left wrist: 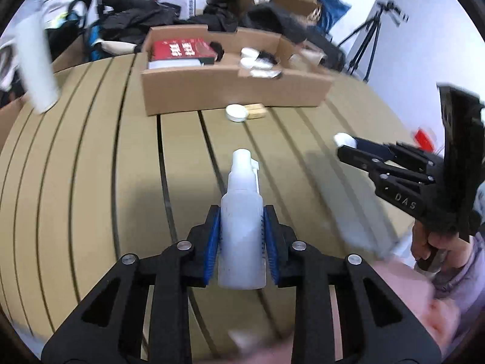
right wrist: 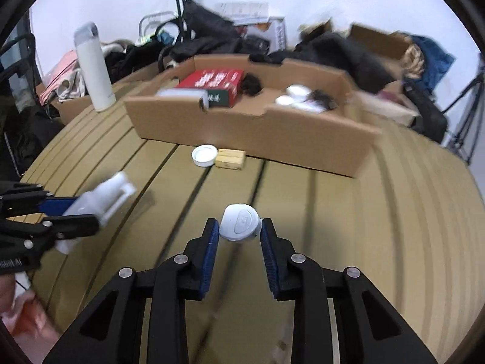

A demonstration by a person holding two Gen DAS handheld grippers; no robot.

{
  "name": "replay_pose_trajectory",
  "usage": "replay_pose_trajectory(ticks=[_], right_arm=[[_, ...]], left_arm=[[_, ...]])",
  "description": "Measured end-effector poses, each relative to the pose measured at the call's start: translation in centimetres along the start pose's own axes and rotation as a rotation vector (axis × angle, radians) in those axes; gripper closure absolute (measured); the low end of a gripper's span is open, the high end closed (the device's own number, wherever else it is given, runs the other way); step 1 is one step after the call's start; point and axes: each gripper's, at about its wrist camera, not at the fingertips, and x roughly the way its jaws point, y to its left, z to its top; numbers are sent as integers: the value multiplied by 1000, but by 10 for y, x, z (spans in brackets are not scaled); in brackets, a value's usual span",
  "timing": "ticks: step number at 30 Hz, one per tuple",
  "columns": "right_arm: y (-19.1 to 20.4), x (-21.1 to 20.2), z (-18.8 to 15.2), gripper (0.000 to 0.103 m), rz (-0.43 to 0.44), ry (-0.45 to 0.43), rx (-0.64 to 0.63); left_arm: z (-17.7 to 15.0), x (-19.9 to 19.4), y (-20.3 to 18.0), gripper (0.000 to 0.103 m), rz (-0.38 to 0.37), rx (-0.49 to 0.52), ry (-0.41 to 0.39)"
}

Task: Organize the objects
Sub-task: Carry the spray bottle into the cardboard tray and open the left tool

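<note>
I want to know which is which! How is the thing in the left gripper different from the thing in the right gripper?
The spray bottle in the left gripper is tall and narrow with a nozzle on top; the white case in the right gripper is short and rounded. The bottle looks cloudy and see-through, while the case is solid. The bottle sits deep between the pads; the case sits at the fingertips. Both are whitish plastic, held above the table.

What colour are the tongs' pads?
Blue, ribbed pads on black tongs; clearest in the left wrist view, around the bottle.
</note>
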Motion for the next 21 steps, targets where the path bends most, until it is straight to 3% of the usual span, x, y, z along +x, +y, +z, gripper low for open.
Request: replay_pose_trajectory(ticks=[3, 6, 9, 12, 16, 19, 21], right_arm=[[-8, -57, -21, 72, 12, -32, 35], [-13, -104, -50, 72, 19, -36, 82], [-16, -127, -66, 72, 15, -42, 113], [-20, -138, -59, 72, 38, -66, 131], [-34, -137, -13, 72, 99, -131, 104], [-48, -119, 47, 72, 111, -173, 57], [-62, -89, 93, 72, 121, -153, 64]], left_arm=[[-20, -54, -12, 79, -18, -58, -64], [-30, -87, -25, 79, -17, -42, -115], [-23, -106, -37, 79, -34, -19, -152], [-1, -110, -44, 79, -118, 9, -155], [72, -99, -44, 79, -162, -17, -143], [144, -64, -39, 79, -97, -76, -128], [192, -21, -27, 79, -42, -144, -74]])
